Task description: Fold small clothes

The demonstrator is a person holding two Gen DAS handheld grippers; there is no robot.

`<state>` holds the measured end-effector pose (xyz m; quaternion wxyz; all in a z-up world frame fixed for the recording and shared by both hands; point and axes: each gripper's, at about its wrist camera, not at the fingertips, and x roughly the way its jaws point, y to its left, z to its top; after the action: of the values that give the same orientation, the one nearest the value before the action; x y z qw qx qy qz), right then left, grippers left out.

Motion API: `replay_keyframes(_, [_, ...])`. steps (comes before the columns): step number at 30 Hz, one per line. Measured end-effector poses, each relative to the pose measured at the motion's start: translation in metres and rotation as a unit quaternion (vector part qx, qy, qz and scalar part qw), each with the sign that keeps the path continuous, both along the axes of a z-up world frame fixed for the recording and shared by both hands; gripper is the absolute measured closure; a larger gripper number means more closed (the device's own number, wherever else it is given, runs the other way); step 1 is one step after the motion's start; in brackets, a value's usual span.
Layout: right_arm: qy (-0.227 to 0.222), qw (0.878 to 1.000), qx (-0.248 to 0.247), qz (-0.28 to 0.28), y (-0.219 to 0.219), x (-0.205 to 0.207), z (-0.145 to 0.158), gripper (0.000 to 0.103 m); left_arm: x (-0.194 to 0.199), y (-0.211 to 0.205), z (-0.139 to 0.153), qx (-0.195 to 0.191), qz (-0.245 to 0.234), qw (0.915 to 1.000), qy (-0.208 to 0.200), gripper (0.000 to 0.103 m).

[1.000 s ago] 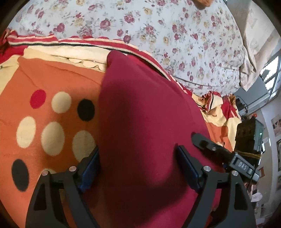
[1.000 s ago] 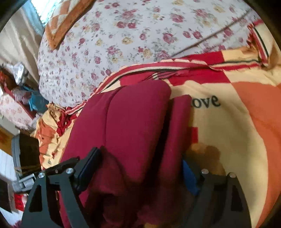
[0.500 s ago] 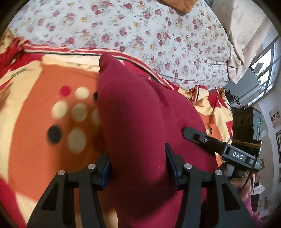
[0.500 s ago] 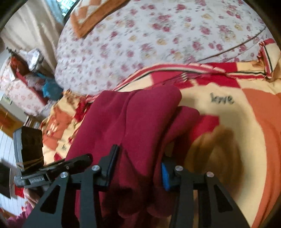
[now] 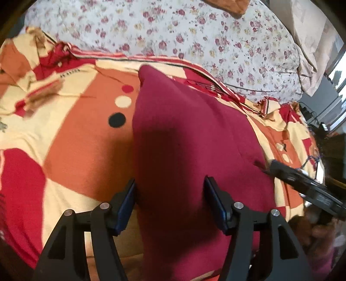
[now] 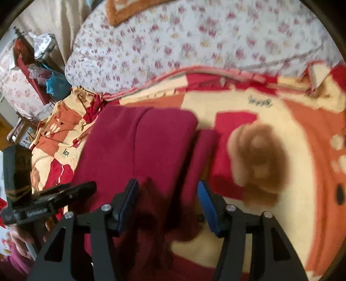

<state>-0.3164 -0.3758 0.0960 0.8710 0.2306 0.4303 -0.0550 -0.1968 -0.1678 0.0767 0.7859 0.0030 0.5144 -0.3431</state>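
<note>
A folded maroon garment (image 5: 190,134) lies on the orange, cream and red blanket (image 5: 82,138). My left gripper (image 5: 170,194) straddles its near end; its jaws are opening, and the cloth sits loosely between the blue pads (image 5: 127,201). In the right wrist view the same garment (image 6: 140,147) shows a narrower fold along its right side. My right gripper (image 6: 168,194) straddles that end with jaws opening, and a gap shows beside the right pad. Each view shows the other gripper's black finger at the edge of the frame: the right one's (image 5: 289,173) and the left one's (image 6: 71,190).
A floral quilt (image 5: 194,36) covers the bed beyond the blanket, with an orange pillow (image 6: 129,10) at the far end. A brown bear print (image 6: 259,162) is on the blanket right of the garment. Clutter (image 6: 43,71) and a dark box (image 6: 17,170) stand beside the bed. A hand (image 6: 19,240) shows low left.
Both grippers closed on the garment's near end, pulled it toward me across the blanket while rising, and their jaws have since widened again. The blanket's dots and lettering now lie farther away.
</note>
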Motion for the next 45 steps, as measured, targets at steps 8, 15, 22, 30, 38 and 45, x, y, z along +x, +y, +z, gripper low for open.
replay_keyframes(8, [-0.062,0.991,-0.061,0.106,0.065,-0.036,0.051,0.057,-0.022,0.010,0.030,0.031,0.025,0.9947,-0.095,0.061])
replay_keyframes(15, [0.010,0.984,-0.130,0.120,0.098,-0.030,0.013,0.070,-0.044,0.014,0.043,0.050,0.027,0.9881,-0.143,0.061])
replay_keyframes(22, [0.031,0.993,-0.080,0.082,0.081,-0.045,-0.007,0.069,-0.058,0.018,0.057,0.055,0.033,0.9809,-0.184,0.061])
replay_keyframes(30, [-0.030,0.992,-0.112,0.053,0.088,-0.060,0.053,0.038,-0.067,0.021,0.077,0.044,0.048,0.9752,-0.212,0.062])
replay_keyframes(38, [-0.046,0.991,-0.123,0.011,0.097,-0.048,0.065,0.027,-0.072,0.026,0.090,0.041,0.055,0.9705,-0.231,0.062])
replay_keyframes(45, [-0.047,0.987,-0.152,0.002,0.101,-0.042,0.067,0.020,-0.068,0.030,0.088,0.039,0.069,0.9707,-0.227,0.062])
